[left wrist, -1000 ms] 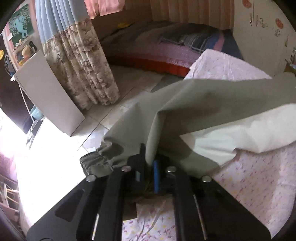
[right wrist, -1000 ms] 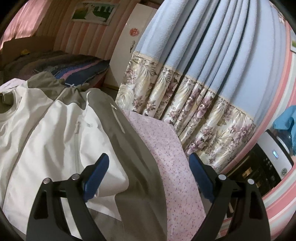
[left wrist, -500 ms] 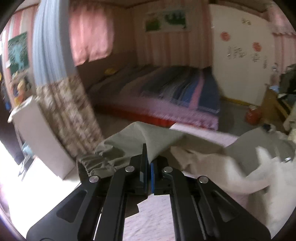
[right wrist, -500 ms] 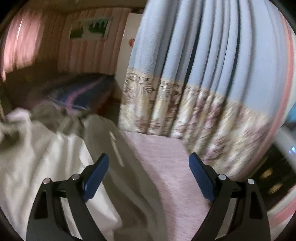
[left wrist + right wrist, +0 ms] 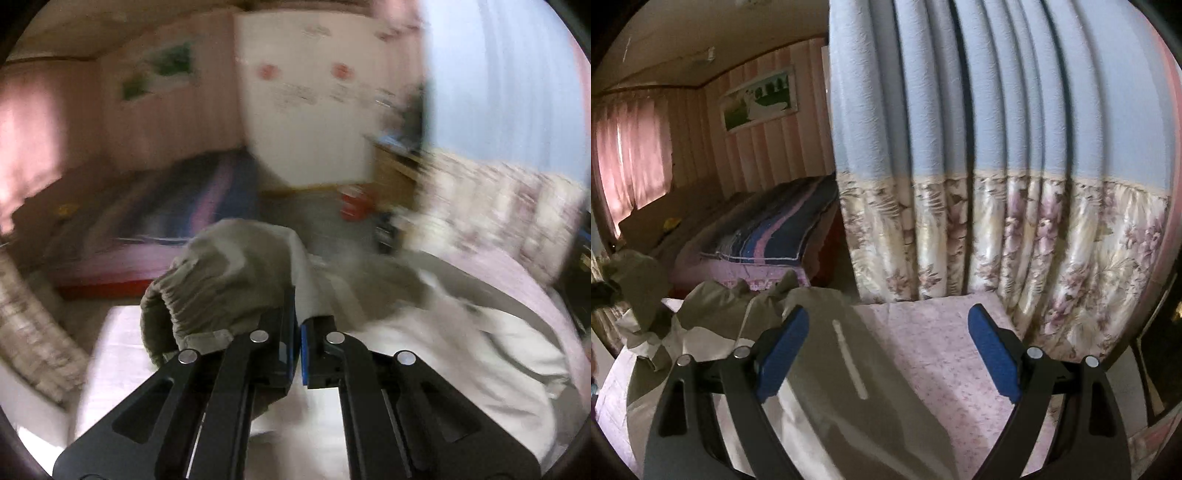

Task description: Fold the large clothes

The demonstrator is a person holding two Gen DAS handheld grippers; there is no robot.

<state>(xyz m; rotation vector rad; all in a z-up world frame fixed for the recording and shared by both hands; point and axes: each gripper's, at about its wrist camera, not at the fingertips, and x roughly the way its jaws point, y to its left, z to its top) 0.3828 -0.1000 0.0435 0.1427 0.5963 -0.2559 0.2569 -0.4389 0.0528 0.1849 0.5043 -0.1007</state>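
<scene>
jacket (image 5: 827, 398), olive and cream, lies spread on the pink floral sheet (image 5: 934, 354) of the counter. looks light, soft, limp; thin shell cloth, likely a bit slick, so best pinched at seams or the gathered cuff. left hand-held gripper (image 5: 298, 325) is clamped on the sleeve (image 5: 221, 280) beside its elastic cuff, sleeve lifted over the body. right hand-held gripper (image 5: 886, 350) hangs wide apart over the jacket's edge, holding nothing. against a second ago: the sleeve has swung across from the far side, left view now blurred; the right one looks more toward the curtain (image 5: 997, 184).
</scene>
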